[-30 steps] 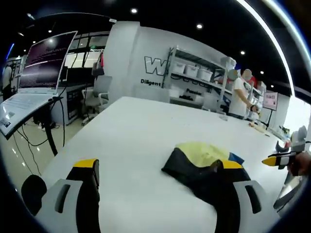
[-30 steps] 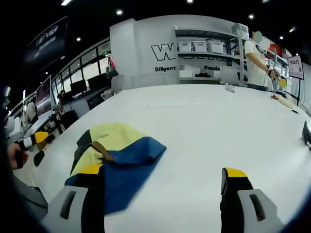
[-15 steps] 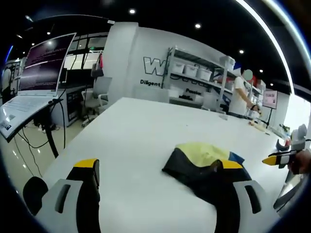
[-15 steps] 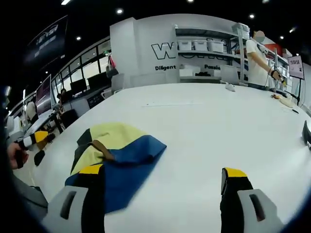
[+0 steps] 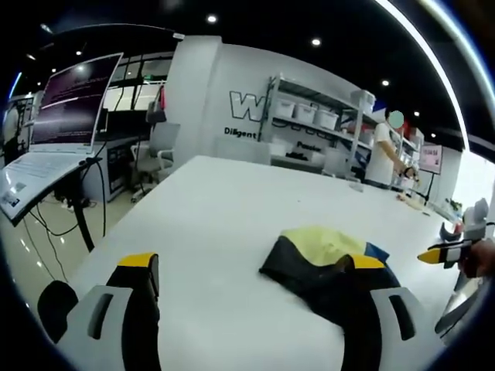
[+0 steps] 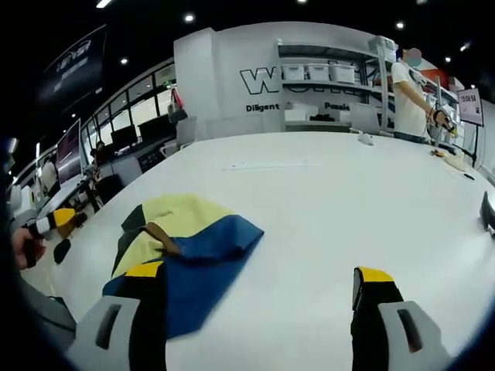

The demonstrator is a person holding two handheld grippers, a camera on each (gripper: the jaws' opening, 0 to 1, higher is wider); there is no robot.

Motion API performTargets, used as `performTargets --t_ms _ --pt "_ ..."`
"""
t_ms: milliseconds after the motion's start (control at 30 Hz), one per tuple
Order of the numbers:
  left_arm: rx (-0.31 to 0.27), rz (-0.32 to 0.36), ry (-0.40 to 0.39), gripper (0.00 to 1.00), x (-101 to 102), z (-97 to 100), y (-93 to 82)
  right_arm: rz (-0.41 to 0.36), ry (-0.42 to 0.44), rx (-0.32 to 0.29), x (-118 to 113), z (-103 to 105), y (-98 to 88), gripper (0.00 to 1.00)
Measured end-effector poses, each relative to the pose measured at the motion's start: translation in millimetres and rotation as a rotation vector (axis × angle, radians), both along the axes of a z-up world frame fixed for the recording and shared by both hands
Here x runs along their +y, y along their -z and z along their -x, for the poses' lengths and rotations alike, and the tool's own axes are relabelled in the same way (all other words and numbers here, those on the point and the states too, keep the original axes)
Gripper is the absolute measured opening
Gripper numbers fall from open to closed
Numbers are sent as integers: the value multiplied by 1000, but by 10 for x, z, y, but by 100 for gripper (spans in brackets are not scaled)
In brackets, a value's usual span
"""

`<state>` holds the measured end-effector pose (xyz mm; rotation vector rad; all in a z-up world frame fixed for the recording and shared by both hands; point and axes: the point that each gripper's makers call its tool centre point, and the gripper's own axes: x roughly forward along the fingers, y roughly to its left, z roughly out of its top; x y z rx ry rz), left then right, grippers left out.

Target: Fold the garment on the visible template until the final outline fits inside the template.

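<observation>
Grippers (image 5: 251,290) (image 6: 261,297) unchanged, both open, garment (image 6: 186,247) same spot

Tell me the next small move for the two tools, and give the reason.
Probably lower the right tool onto the near blue edge of the garment and pinch it. The garment lies bunched on the white table, and both the right tool and the left tool are open with nothing held.

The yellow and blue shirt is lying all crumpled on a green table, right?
Not quite. The table is white, not green, as the right gripper view shows. The rest holds: the yellow and blue shirt lies crumpled on it.
</observation>
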<state>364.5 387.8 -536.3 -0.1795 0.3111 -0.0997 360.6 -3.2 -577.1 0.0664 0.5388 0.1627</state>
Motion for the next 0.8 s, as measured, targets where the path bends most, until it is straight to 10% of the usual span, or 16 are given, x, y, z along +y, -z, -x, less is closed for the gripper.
performTargets --t_ms 800 --pt "-17 -16 113 93 -290 -45 -90 14 1 -59 -63 -48 -133 97"
